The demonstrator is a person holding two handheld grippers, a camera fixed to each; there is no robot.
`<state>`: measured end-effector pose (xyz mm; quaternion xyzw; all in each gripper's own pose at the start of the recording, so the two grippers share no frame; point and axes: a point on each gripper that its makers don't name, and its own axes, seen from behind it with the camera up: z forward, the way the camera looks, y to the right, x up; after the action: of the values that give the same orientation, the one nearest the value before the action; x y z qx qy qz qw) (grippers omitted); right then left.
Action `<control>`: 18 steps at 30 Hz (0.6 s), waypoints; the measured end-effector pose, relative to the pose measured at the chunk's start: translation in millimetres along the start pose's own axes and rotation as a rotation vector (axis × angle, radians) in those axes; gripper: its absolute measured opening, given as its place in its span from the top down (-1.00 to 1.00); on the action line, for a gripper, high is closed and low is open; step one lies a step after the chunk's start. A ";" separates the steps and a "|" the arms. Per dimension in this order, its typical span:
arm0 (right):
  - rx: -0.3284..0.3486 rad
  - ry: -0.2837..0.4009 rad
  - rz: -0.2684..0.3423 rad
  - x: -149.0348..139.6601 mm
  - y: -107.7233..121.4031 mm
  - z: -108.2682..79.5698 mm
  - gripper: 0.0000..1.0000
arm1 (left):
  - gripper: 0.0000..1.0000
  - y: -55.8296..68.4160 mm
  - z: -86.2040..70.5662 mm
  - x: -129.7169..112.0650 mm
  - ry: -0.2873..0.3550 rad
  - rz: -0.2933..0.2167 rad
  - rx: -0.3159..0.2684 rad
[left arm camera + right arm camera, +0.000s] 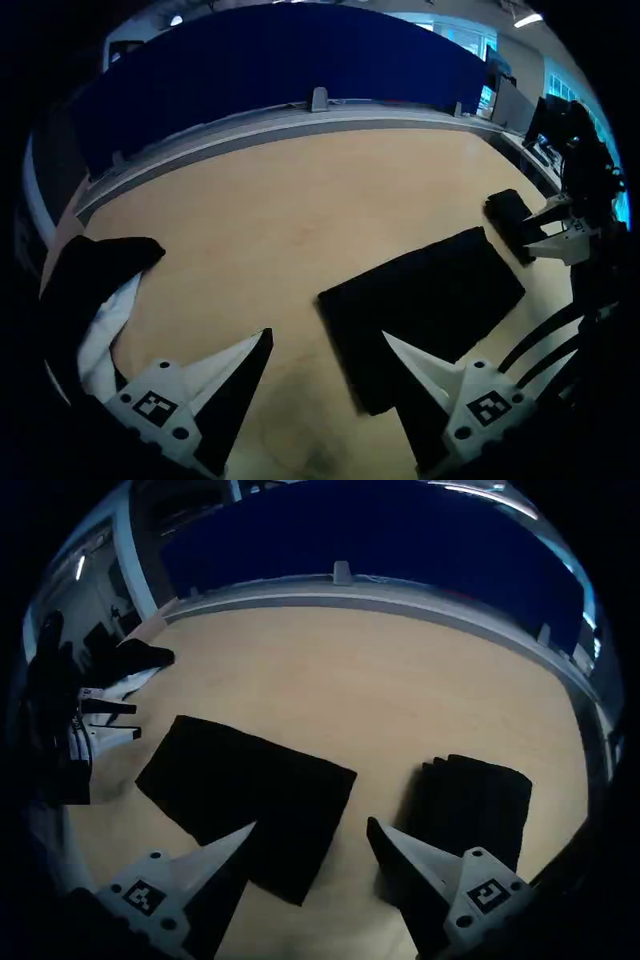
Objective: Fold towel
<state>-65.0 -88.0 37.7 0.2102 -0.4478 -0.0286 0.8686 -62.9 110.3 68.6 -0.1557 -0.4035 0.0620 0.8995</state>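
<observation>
Left tongs [324,342]: released, grasping nothing, above the bench [280,200]. Right tongs [312,826]: released, empty. The flat black towel [424,300] lies spread on the bench between both tongs. A folded dark towel [476,800] sits just beside it; a cloth pile [96,296] lies well apart.

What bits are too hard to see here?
Left gripper view: flat towel, near corner behind a finger of the left gripper.
Right gripper view: folded stack, layers too dark to count, near edge behind the right gripper.
Left gripper view: cloth pile, cut off at the edge.
</observation>
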 end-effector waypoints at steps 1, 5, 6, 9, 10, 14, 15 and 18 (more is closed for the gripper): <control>0.000 0.003 -0.003 -0.8 -0.8 -2.1 -0.98 | -0.81 -1.0 -3.7 0.5 0.008 -0.007 0.006; -0.004 0.012 -0.010 -4.3 -2.9 -10.2 -1.00 | -0.81 -4.1 -18.6 2.9 0.043 -0.031 0.026; -0.005 0.016 -0.010 -5.0 -3.2 -11.9 -1.00 | -0.82 -5.2 -22.5 3.4 0.052 -0.035 0.032; -0.010 0.029 -0.011 -6.7 -4.0 -16.7 -1.00 | -0.81 -9.2 -35.3 4.9 0.083 -0.049 0.055; -0.012 0.037 -0.011 -6.7 -4.2 -18.2 -1.00 | -0.81 -11.0 -40.1 5.3 0.095 -0.054 0.066; -0.025 0.072 -0.009 -6.4 -4.2 -24.2 -1.00 | -0.81 -16.1 -59.0 6.6 0.144 -0.072 0.103; -0.027 0.080 -0.007 -6.6 -4.5 -25.7 -1.00 | -0.81 -16.8 -63.6 6.6 0.156 -0.076 0.110; -0.032 0.105 0.003 -7.2 -5.7 -30.4 -1.00 | -0.81 -18.7 -77.3 5.7 0.189 -0.089 0.130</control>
<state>-44.5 -81.2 14.5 0.1969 -0.4014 -0.0234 0.8942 -1.7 76.2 30.3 -0.0844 -0.3185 0.0332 0.9436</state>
